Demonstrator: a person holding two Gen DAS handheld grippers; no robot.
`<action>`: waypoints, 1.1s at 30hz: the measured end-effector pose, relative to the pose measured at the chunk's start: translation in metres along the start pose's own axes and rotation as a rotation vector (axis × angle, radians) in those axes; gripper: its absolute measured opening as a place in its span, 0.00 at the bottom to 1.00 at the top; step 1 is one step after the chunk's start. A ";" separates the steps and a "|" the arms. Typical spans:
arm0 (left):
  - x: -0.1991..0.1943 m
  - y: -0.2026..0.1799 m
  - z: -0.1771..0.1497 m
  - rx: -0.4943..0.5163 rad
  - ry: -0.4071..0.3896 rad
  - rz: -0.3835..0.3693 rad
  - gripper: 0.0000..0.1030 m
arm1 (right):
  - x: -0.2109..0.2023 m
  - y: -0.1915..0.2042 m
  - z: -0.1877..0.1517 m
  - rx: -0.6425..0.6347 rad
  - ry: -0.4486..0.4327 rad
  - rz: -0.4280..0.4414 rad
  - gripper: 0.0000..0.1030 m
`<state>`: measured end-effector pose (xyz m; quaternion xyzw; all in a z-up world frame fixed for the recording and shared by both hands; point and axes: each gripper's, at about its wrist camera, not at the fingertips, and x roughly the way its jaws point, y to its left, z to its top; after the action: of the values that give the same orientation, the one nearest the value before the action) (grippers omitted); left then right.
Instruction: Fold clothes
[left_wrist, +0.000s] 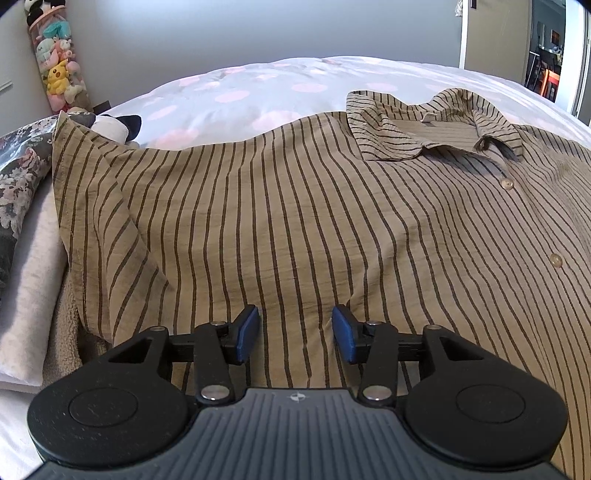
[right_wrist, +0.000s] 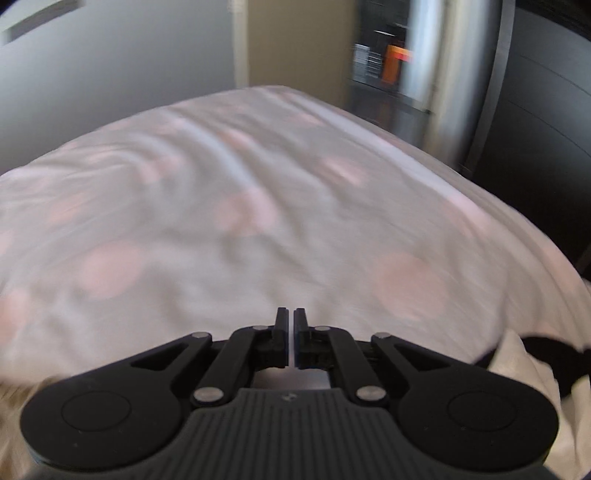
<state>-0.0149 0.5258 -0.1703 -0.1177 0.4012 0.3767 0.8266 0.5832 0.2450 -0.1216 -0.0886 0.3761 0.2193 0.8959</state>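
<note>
Hovering over the striped shirt (left_wrist: 295, 206), the left hand-held gripper (left_wrist: 295, 334) had its jaws apart, cloth below and ahead, nothing clamped; the collar (left_wrist: 436, 125) lay ahead and right, a folded pile (left_wrist: 26, 258) left, all on the bed (left_wrist: 240, 92). Blurred, the right hand-held gripper (right_wrist: 290, 339) was pressed together and empty over bare duvet (right_wrist: 258, 206); no shirt showed there, so the left seemed nearer

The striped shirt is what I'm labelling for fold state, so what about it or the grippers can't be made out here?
- Striped shirt, left wrist view: the hem is hidden behind the left gripper; the right side is cut off by the frame edge.
- Right wrist view: the shirt is not clearly in frame; the bedspread is motion-blurred.
- Right gripper: closed, with nothing visible between the fingers.
</note>
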 end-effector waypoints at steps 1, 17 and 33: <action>0.000 -0.001 0.000 0.003 0.001 0.003 0.41 | -0.007 0.005 0.000 -0.005 0.003 0.066 0.05; 0.001 0.003 -0.002 0.005 -0.006 -0.007 0.43 | 0.014 0.109 -0.051 -0.146 0.100 0.318 0.00; -0.054 0.023 -0.010 -0.090 0.013 -0.013 0.45 | -0.063 0.096 -0.057 -0.121 0.064 0.315 0.14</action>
<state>-0.0584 0.5079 -0.1333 -0.1599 0.3885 0.3880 0.8204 0.4635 0.2915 -0.1163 -0.0891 0.3998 0.3762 0.8310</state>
